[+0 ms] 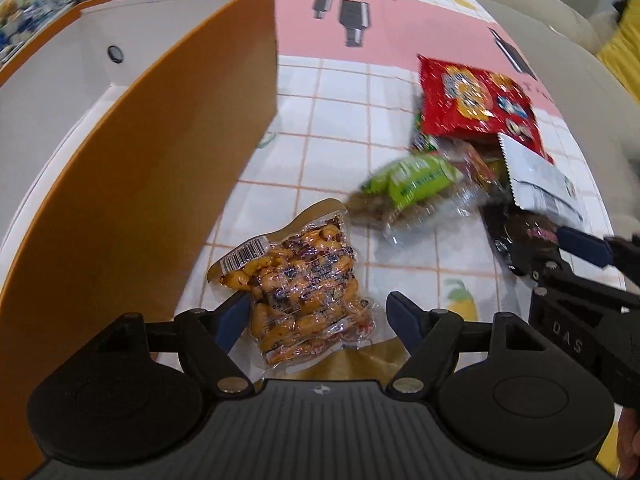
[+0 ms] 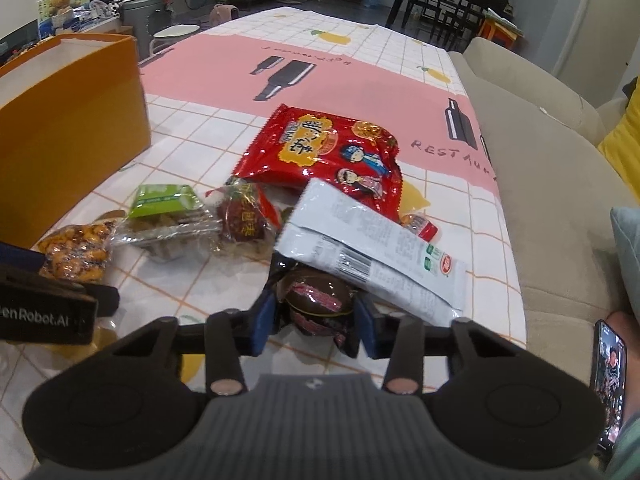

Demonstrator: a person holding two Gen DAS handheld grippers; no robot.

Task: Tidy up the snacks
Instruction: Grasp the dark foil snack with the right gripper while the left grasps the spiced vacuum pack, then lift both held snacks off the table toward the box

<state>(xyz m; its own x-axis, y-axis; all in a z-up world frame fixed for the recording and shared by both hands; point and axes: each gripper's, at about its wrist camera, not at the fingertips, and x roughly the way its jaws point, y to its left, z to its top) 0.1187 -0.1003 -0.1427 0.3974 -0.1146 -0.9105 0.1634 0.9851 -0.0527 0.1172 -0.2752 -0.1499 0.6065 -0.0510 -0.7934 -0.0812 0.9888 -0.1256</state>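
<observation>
Tablecloth (image 2: 320, 72) bare beyond snacks — right tongs (image 2: 316, 316) flank dark packet (image 2: 318, 300)

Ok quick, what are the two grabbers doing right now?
Left gripper: open, fingers either side of the peanut packet, not squeezing it.
Right gripper: closing around the dark round snack; firm grip cannot be told.

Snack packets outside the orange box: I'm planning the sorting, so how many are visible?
7, maybe more hidden: peanuts, green pack, dark-red pack, red bag, white pack, brown pack, small orange sachet.
</observation>
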